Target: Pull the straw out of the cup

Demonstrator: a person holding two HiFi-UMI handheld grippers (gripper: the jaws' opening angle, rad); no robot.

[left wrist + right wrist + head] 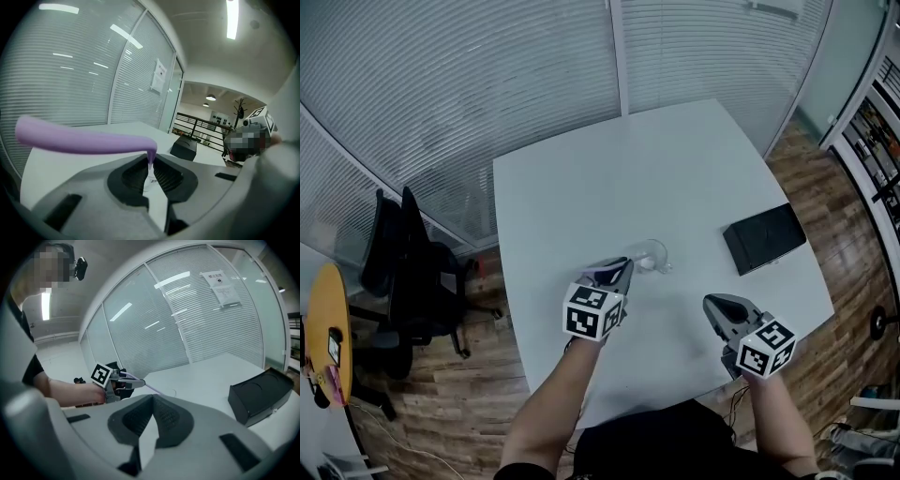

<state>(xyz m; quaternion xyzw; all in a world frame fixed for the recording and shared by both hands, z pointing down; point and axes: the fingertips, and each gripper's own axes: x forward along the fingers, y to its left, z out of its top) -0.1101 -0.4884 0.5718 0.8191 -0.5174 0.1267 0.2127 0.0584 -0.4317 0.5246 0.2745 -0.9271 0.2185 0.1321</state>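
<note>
The left tongs [624,268] clench the straw [84,140] beside the cup [652,254]; right tongs [713,303], closed empty, near the table [666,366] edge.

Stuff lying around here: a big white surface [656,169] sits under the left fingers [614,274] and the right fingers [724,309]. A flat black box [764,237] lies on it, ahead of the right fingers and a bit to their right, clearly apart from them. Well off to the left of the left fingers, down on the wooden floor [478,375], there are a couple of black office chairs [412,272], and a round yellow table [328,328] further left still. Far ahead of both sets of fingers, past the surface's far edge, runs a glass wall with white blinds [487,84]; it has a paper notice [222,287] stuck on it. Shelving [877,131] stands way out right of the right fingers.
</note>
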